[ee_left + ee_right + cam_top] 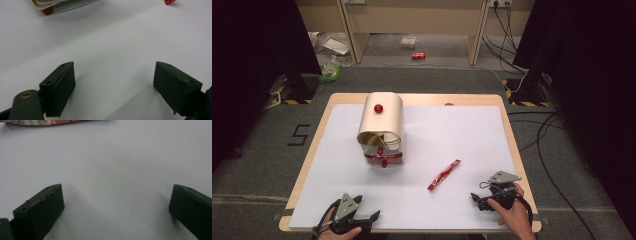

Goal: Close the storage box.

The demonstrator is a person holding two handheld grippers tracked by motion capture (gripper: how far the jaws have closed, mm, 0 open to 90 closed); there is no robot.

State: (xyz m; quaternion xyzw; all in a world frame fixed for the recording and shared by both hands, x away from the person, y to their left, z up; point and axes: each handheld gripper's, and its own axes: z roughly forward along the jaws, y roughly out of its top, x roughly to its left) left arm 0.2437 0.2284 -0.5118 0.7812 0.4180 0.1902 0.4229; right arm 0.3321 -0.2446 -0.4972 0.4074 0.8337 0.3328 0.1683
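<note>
At the desk's near edge, the right tool [475, 199] and left tool [368, 220] rested with jaws spread wide, holding nothing. The red sachet [444, 174] lay flat between the right tool and the bread box [381, 129]; a clean pickup probably called for straddling its narrow width, low against the white sheet [452, 135].

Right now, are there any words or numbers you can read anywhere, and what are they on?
"5": a black number on the grey floor, left of the table.
Red packet: it has print on it, seen in the right gripper view, too blurred to read.
Red can on the far floor: too small to read.
Cream box: no words seen.
</note>
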